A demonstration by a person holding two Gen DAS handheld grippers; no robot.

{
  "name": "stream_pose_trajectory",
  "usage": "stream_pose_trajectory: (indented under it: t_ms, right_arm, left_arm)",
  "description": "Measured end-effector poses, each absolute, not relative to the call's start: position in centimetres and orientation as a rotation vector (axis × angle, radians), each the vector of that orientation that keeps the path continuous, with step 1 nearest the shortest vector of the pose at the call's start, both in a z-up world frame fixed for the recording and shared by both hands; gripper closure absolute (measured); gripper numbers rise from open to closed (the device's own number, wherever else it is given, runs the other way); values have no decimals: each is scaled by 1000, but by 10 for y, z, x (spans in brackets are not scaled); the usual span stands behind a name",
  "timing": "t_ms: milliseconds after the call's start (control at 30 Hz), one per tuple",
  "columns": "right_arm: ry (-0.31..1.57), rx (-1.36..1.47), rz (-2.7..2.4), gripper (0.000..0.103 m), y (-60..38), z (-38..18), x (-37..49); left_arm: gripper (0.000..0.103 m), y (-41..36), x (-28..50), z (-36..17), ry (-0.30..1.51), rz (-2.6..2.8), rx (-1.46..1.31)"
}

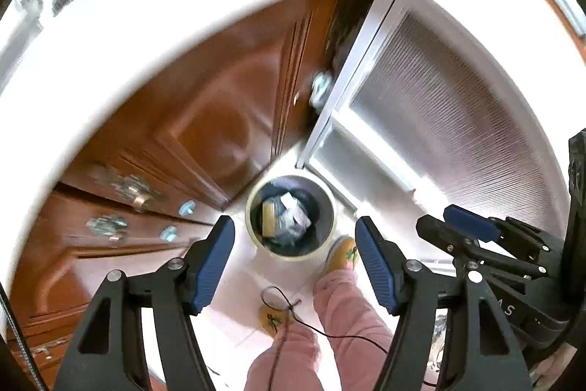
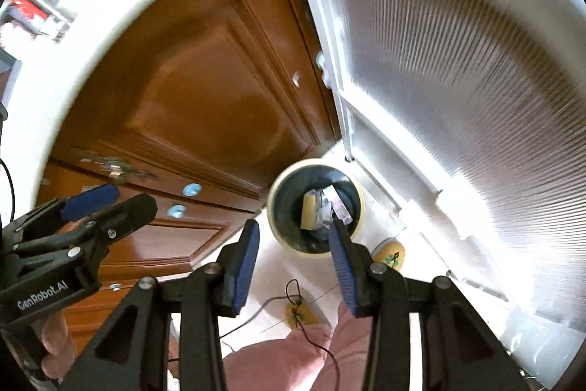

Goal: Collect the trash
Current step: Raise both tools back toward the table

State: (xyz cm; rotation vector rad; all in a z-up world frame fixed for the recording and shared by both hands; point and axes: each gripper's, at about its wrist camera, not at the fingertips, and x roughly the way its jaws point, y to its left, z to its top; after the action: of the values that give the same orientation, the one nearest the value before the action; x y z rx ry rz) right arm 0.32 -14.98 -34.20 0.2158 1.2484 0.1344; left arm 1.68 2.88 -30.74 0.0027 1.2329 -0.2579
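Round cream-rimmed bin (image 1: 291,218) holding crumpled trash (image 1: 289,213), both grippers' ribbed fingers (image 1: 214,264) spread, empty

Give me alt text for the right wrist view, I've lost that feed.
The right gripper, open and empty, points down at a round trash bin on the pale floor, already holding a tan block and crumpled wrappers. The bin stands between a brown wooden cabinet and a frosted glass door. The left gripper shows at the left edge.
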Motion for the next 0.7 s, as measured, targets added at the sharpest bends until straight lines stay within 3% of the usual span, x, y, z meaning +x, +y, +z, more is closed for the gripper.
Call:
stream_pose_trajectory:
  t_ms: [300, 700]
  right_arm:
    - [1068, 140, 188, 63, -148, -203, -27]
    - [911, 94, 202, 62, -163, -119, -15]
  left_arm:
    - [36, 36, 2, -183, 1076, -260, 26]
    - [36, 18, 21, -72, 900, -280, 79]
